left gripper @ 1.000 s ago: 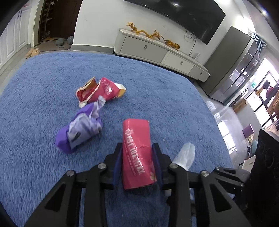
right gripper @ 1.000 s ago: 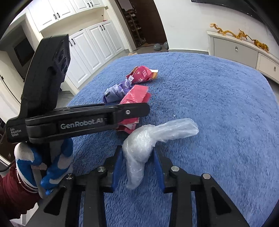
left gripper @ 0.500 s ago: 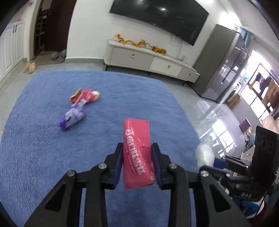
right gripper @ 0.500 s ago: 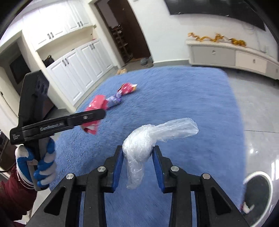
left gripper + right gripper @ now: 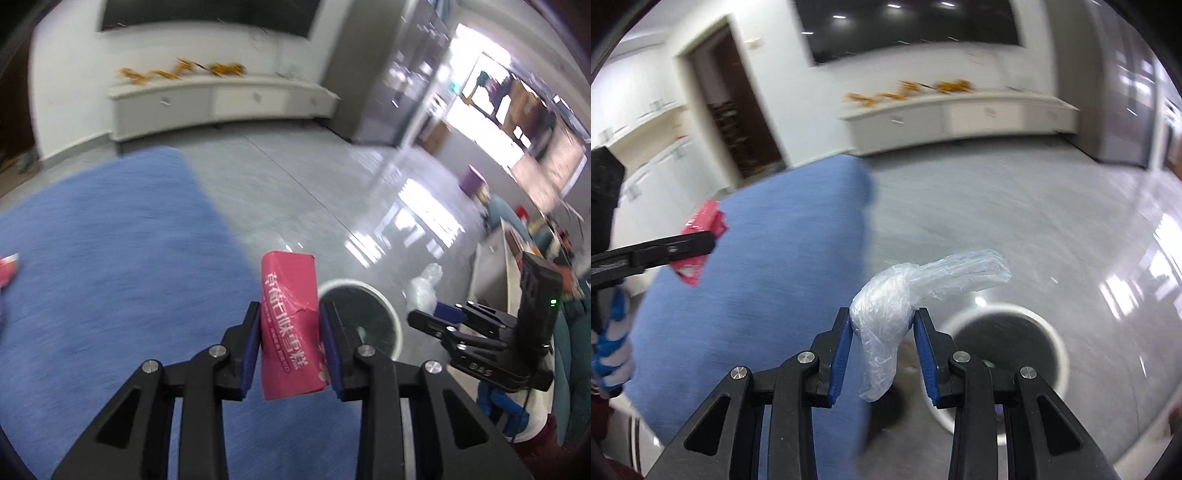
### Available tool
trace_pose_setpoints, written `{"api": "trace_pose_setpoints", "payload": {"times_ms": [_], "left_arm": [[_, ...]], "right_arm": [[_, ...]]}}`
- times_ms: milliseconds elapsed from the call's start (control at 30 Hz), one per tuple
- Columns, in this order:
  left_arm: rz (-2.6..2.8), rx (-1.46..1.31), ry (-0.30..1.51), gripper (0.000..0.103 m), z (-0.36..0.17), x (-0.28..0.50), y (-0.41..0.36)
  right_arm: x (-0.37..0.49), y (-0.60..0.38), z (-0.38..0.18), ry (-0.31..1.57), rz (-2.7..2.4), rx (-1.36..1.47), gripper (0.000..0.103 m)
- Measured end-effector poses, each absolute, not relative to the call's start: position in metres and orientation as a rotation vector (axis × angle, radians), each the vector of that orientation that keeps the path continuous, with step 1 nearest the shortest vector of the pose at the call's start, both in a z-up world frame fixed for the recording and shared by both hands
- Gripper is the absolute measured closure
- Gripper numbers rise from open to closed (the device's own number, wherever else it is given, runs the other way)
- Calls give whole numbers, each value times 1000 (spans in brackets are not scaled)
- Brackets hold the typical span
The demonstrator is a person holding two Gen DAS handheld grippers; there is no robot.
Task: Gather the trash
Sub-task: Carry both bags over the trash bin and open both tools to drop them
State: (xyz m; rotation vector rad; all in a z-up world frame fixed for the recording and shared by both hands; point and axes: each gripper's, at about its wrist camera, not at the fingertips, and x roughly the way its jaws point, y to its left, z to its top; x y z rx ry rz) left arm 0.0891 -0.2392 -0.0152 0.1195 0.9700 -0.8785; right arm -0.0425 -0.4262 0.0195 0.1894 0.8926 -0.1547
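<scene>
A pink packet (image 5: 290, 325) is clamped in the left claw (image 5: 290, 343); a crumpled clear plastic bag (image 5: 886, 317) is clamped in the right claw (image 5: 882, 350), the white-rimmed bin (image 5: 1054, 336) lower right.

Under you is a glossy grey tile floor (image 5: 1015, 206) with a blue shag rug (image 5: 110, 258) spread over its left part. A round white-rimmed bin (image 5: 1057, 339) stands on the tiles just off the rug's edge. A long white TV cabinet (image 5: 221, 103) sits on the floor along the far wall.
</scene>
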Motion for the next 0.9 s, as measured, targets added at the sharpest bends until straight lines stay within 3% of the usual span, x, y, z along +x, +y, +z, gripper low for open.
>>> {"api": "trace_pose_setpoints", "payload": {"times_ms": [233, 433, 600, 900], "left_arm": [[-983, 180, 1116, 70, -74, 87, -356], [-1007, 216, 1203, 67, -115, 90, -413], [-1005, 210, 1268, 45, -140, 92, -433], [-987, 187, 1292, 44, -151, 91, -434]], "right_arm": [[-51, -509, -29, 991, -298, 300, 69], [-54, -540, -61, 1045, -339, 347, 67], [-60, -543, -78, 1076, -380, 333, 49], [-63, -529, -100, 1176, -441, 247, 45]]}}
